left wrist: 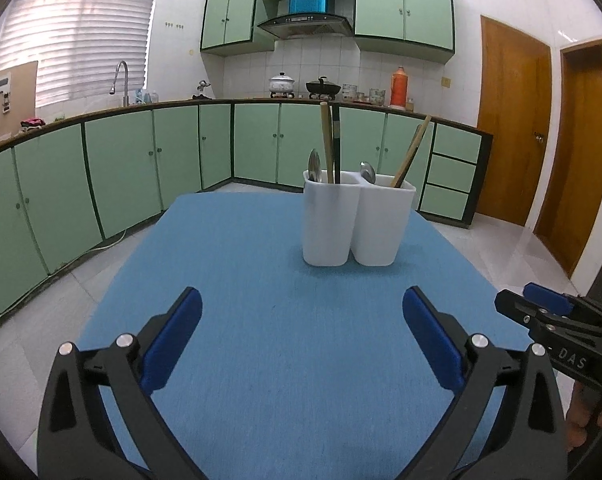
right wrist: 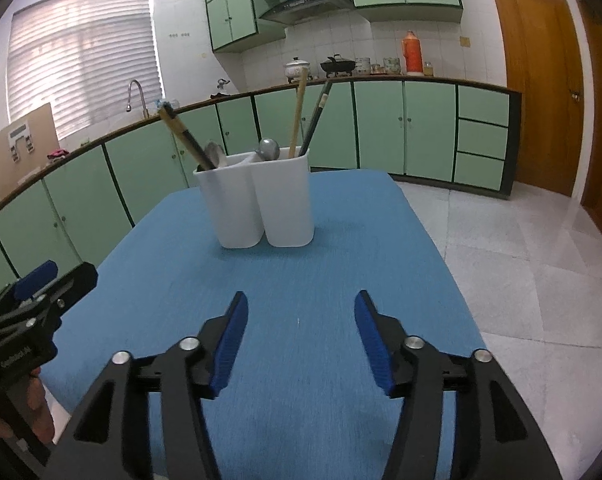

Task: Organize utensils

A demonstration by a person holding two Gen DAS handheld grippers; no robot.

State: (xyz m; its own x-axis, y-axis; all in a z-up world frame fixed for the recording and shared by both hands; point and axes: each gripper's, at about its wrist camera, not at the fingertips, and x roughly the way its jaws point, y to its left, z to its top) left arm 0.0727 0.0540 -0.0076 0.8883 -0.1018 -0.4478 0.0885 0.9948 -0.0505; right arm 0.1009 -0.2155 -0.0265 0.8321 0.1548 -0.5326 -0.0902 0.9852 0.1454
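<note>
A white two-compartment utensil holder (left wrist: 357, 220) stands toward the far end of the blue table (left wrist: 261, 340). Each compartment holds a metal spoon (left wrist: 315, 166) and chopsticks (left wrist: 329, 140); the right compartment's chopsticks (left wrist: 411, 152) lean right. The holder also shows in the right wrist view (right wrist: 261, 204), with chopsticks (right wrist: 185, 138) leaning left. My left gripper (left wrist: 301, 300) is open and empty, above the near table. My right gripper (right wrist: 301, 304) is open and empty, also well short of the holder. It shows at the right edge of the left wrist view (left wrist: 541, 304).
Green kitchen cabinets (left wrist: 141, 160) with a counter run behind and to the left of the table. Two wooden doors (left wrist: 513, 120) are at the right. White tiled floor (right wrist: 521, 260) surrounds the table. The left gripper shows at the left edge of the right wrist view (right wrist: 41, 284).
</note>
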